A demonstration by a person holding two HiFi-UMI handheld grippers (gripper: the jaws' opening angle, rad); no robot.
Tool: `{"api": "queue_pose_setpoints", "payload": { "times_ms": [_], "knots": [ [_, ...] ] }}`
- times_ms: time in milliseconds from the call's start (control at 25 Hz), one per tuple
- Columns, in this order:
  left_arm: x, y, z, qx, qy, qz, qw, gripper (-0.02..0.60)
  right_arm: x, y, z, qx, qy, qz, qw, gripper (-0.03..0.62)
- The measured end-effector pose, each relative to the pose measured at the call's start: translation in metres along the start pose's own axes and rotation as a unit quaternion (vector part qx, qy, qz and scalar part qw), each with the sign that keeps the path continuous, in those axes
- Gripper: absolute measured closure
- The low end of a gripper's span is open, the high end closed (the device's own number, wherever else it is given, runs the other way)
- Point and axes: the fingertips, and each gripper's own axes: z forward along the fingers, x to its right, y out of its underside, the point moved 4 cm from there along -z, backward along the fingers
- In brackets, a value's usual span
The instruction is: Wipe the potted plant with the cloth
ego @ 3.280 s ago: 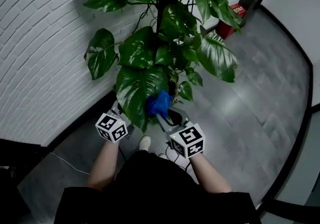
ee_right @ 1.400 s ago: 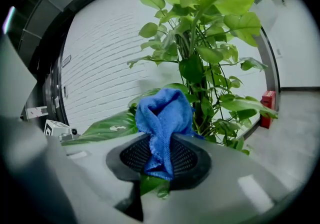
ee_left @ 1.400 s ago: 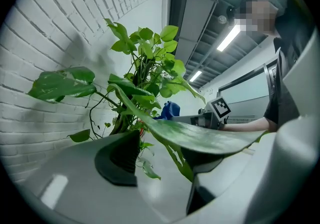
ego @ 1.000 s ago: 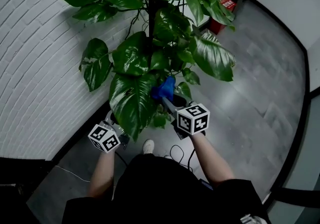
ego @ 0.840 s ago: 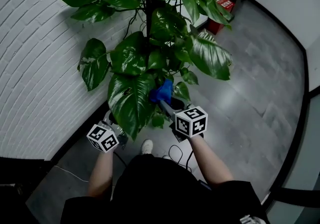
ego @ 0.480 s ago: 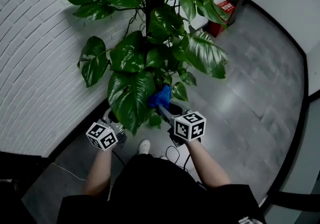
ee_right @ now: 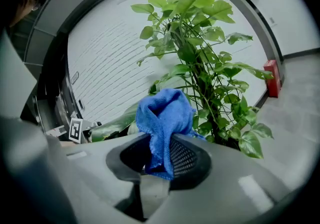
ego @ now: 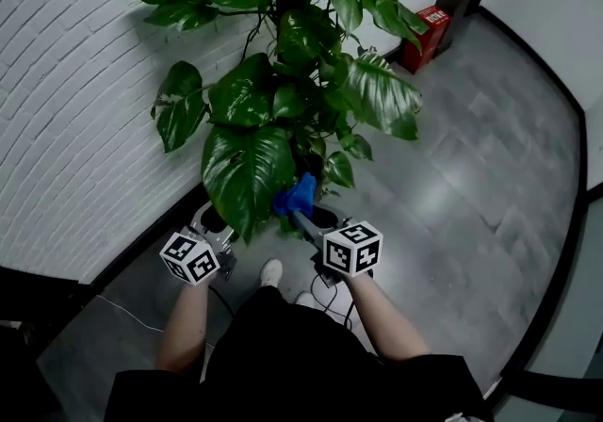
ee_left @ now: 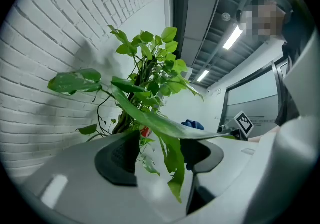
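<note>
The potted plant (ego: 301, 62) stands by the wall, its largest leaf (ego: 247, 175) hanging low at the front. My right gripper (ego: 300, 218) is shut on a bunched blue cloth (ego: 296, 196), which sits against that leaf's right lower edge. In the right gripper view the cloth (ee_right: 165, 115) bulges up out of the jaws of the right gripper (ee_right: 160, 155). My left gripper (ego: 215, 227) is under the big leaf's left side, open. In the left gripper view the leaf (ee_left: 165, 128) lies across and droops between the wide-apart jaws of the left gripper (ee_left: 157, 160), neither pad pressing it.
A white brick wall (ego: 75, 109) runs close on the left. A red box (ego: 426, 34) stands on the grey floor behind the plant. The dark pot (ego: 325, 215) is below the cloth. Cables (ego: 325, 286) and the person's shoe (ego: 271, 271) lie near the pot.
My right gripper has slid the cloth down along the big leaf's right side, towards me. The left gripper has shifted only slightly under the leaf.
</note>
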Motion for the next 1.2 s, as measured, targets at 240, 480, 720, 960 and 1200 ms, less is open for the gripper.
{"api": "queue_pose_setpoints", "payload": {
  "times_ms": [240,480,720,960,1200],
  "knots": [
    [0.013,0.007,-0.025,-0.003,-0.028,0.006,0.9996,0.316,-0.006,0.006,-0.01,0.014,-0.027,0.006,1.0,0.491],
    [0.001,0.004,-0.06,0.012,-0.062,0.01,0.9979,0.318,-0.012,0.009,-0.032,0.025,-0.047,0.038,0.998,0.491],
    [-0.019,-0.043,-0.082,0.061,-0.07,0.031,0.9952,0.316,-0.024,-0.022,-0.052,0.079,-0.111,0.091,0.986,0.491],
    [-0.032,-0.079,-0.122,0.073,-0.064,0.066,0.9931,0.318,-0.053,-0.043,-0.062,0.136,-0.148,0.094,0.975,0.491],
    [-0.081,-0.093,-0.166,0.074,-0.124,0.054,0.9881,0.545,-0.06,-0.047,-0.069,0.199,-0.091,0.076,0.973,0.491]
  ]
}}
